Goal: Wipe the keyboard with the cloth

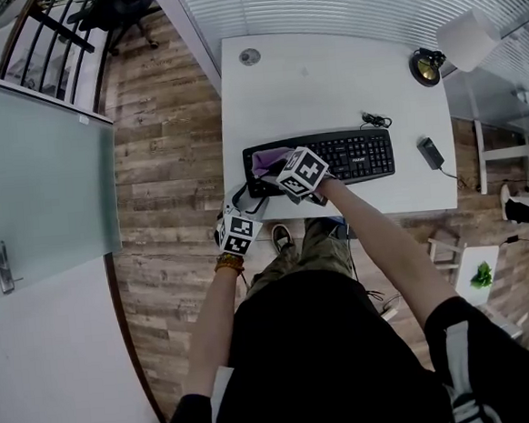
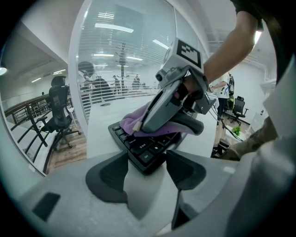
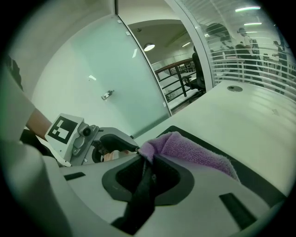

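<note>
A black keyboard (image 1: 351, 156) lies on the white desk (image 1: 327, 82), near its front edge. Over the keyboard's left end, my right gripper (image 1: 278, 172) is shut on a purple cloth (image 1: 268, 159) and presses it onto the keys. In the right gripper view the cloth (image 3: 189, 150) bunches out from between the closed jaws (image 3: 147, 159). My left gripper (image 1: 251, 194) sits at the keyboard's front-left corner. In the left gripper view that corner (image 2: 144, 157) is held between the two jaws (image 2: 147, 169), with the right gripper (image 2: 171, 106) and cloth (image 2: 132, 122) just beyond.
A small black device (image 1: 430, 152) with a cable lies right of the keyboard, and a coiled cable (image 1: 376, 120) lies behind it. A round lamp base (image 1: 426, 66) stands at the desk's back right and a grommet (image 1: 250, 57) at back left. A glass door (image 1: 34, 178) stands left across wooden floor.
</note>
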Available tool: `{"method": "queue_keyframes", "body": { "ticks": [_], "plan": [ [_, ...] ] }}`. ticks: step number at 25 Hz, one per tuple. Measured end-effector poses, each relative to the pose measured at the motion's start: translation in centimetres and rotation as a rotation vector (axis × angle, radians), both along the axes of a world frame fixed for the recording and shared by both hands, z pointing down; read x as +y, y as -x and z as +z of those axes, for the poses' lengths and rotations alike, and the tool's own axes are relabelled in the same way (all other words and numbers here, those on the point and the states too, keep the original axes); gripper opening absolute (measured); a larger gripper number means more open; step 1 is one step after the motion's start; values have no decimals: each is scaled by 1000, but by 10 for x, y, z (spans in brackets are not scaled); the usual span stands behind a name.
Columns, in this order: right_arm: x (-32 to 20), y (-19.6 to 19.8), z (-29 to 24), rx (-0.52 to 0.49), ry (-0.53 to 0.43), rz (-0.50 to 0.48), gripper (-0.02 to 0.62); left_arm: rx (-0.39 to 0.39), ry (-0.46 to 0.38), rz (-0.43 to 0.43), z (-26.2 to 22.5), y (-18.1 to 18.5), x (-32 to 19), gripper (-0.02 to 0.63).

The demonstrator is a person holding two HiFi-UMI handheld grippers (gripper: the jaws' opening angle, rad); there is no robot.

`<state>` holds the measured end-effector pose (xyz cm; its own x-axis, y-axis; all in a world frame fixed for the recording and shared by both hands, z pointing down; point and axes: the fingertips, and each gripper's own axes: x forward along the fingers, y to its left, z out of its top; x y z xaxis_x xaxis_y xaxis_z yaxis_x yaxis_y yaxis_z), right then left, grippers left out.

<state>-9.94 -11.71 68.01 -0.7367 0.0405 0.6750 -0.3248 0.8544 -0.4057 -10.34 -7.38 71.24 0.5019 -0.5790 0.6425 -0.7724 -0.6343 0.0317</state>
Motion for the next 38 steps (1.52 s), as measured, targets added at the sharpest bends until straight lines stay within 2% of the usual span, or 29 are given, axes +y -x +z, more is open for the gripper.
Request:
{"method": "queue_keyframes", "body": {
  "ticks": [7,9,11,13,15,17,19,21,25,29,33,38],
  "plan": [
    [10,36,-2,-5,-23,-55,51,9,10,1,0,2,-1,259],
    [16,44,-4,-23,-44,-73,51,18,8,3,-3,2,-2,259],
    [16,44,-13,-79,-59,-49,51,23,14,4,-7,1,-1,255],
    [7,32,-36,-192,-67,44,52,24,17,3,-9,2,-1,255],
    [-7,3,-65,-307,-85,162,52,21,11,5,-9,2,-2,253],
    [-20,-41,-89,-383,-109,278,52,19,3,9,-9,2,-3,252],
    [-33,-96,-103,-404,-138,388,52,16,-2,10,-9,2,-3,252],
    [-41,-158,-108,-368,-177,486,52,16,-2,9,-10,2,-3,252],
    [-43,-277,-102,-222,-257,634,52,13,-1,5,-6,2,-2,252],
    [-35,-362,-83,-53,-272,757,52,12,-7,8,-10,2,-2,253],
    [-28,-394,-52,58,-229,798,52,14,-2,5,-5,2,-2,253],
    [-21,-377,-6,112,-138,754,54,17,10,6,-8,1,-3,253]
  ]
}}
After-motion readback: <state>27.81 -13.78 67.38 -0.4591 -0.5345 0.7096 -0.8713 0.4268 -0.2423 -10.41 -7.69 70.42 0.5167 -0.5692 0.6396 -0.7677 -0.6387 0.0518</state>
